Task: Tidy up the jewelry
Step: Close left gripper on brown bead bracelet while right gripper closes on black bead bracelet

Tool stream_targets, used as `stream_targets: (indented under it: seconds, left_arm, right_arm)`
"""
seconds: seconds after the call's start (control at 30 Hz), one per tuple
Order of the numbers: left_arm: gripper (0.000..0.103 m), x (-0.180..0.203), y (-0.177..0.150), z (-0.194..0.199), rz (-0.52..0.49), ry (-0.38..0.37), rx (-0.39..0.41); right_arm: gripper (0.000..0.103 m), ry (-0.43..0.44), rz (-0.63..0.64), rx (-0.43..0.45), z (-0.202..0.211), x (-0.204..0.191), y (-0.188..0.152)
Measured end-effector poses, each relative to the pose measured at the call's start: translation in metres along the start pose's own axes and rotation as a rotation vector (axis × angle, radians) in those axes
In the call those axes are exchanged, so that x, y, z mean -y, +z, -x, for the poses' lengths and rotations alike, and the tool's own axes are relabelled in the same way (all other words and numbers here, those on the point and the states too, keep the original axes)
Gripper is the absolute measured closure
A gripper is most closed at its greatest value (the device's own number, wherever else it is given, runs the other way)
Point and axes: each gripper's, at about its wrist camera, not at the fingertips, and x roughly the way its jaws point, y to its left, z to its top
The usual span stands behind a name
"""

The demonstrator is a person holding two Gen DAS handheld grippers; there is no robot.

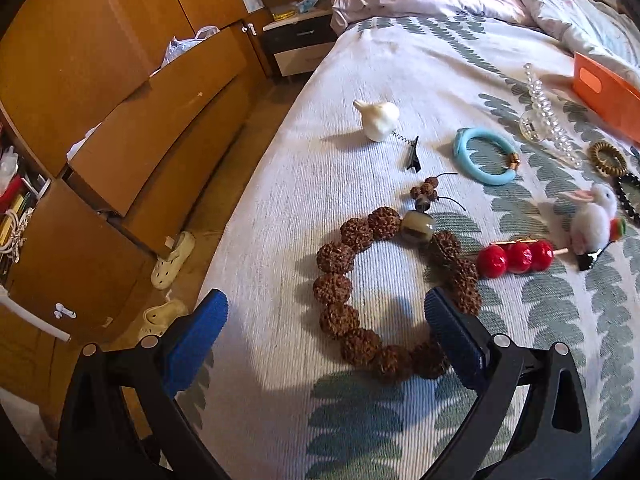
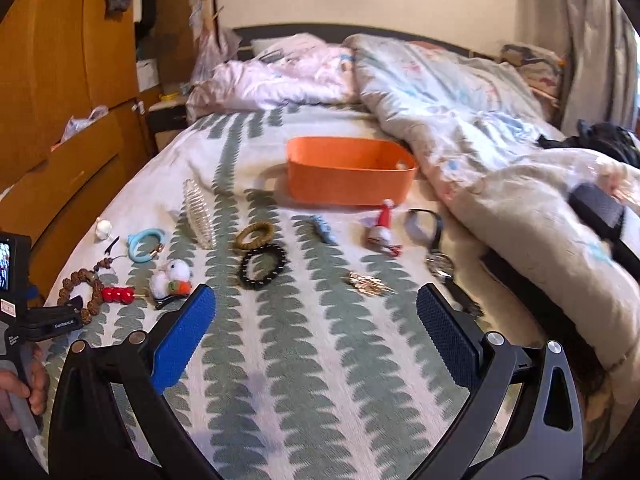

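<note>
Ribbed bedspread (image 1: 360,80), knobbly seed bracelet (image 1: 360,292)

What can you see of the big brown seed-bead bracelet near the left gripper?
The brown seed-bead bracelet is a loop of large, rough, knobbly brown beads, apparently seeds, joined by one smooth greyish barrel bead with a short tail of smaller beads and dark cord ends. It lies flat on the leaf-patterned bedspread. The open left gripper hangs over it, one blue finger above the loop's near-right beads; contact is unclear. The red bead hair clip lies against its right side.

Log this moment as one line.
left tongs: open, over brown bead bracelet | right tongs: open, nothing held | orange bin: on bed
</note>
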Motion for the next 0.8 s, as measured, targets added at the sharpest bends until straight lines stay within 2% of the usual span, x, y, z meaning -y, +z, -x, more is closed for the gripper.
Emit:
stream_targets:
  seconds: [0.17,0.37,0.57,0.8]
  left_arm:
    - [0.006,-0.003,0.004,-0.012,0.019,-0.011,-0.032]
    - [0.006,-0.006,0.006,-0.024,0.047,-0.049,-0.064]
    - [0.006,-0.007,0.007,-0.028,0.061,-0.084,-0.08]
    - [0.006,-0.006,0.008,-0.031,0.061,-0.1,-0.085]
  right_arm:
    - [0.003,0.015,0.073,-0.027,-0.029,-0.026,0.012]
    - [0.005,0.038,0.109,-0.124,-0.101,-0.041,0.019]
    - [0.017,0.01,0.067,-0.192,-0.145,-0.032,0.017]
    - [0.021,-0.031,0.076,-0.228,-0.172,-0.029,0.013]
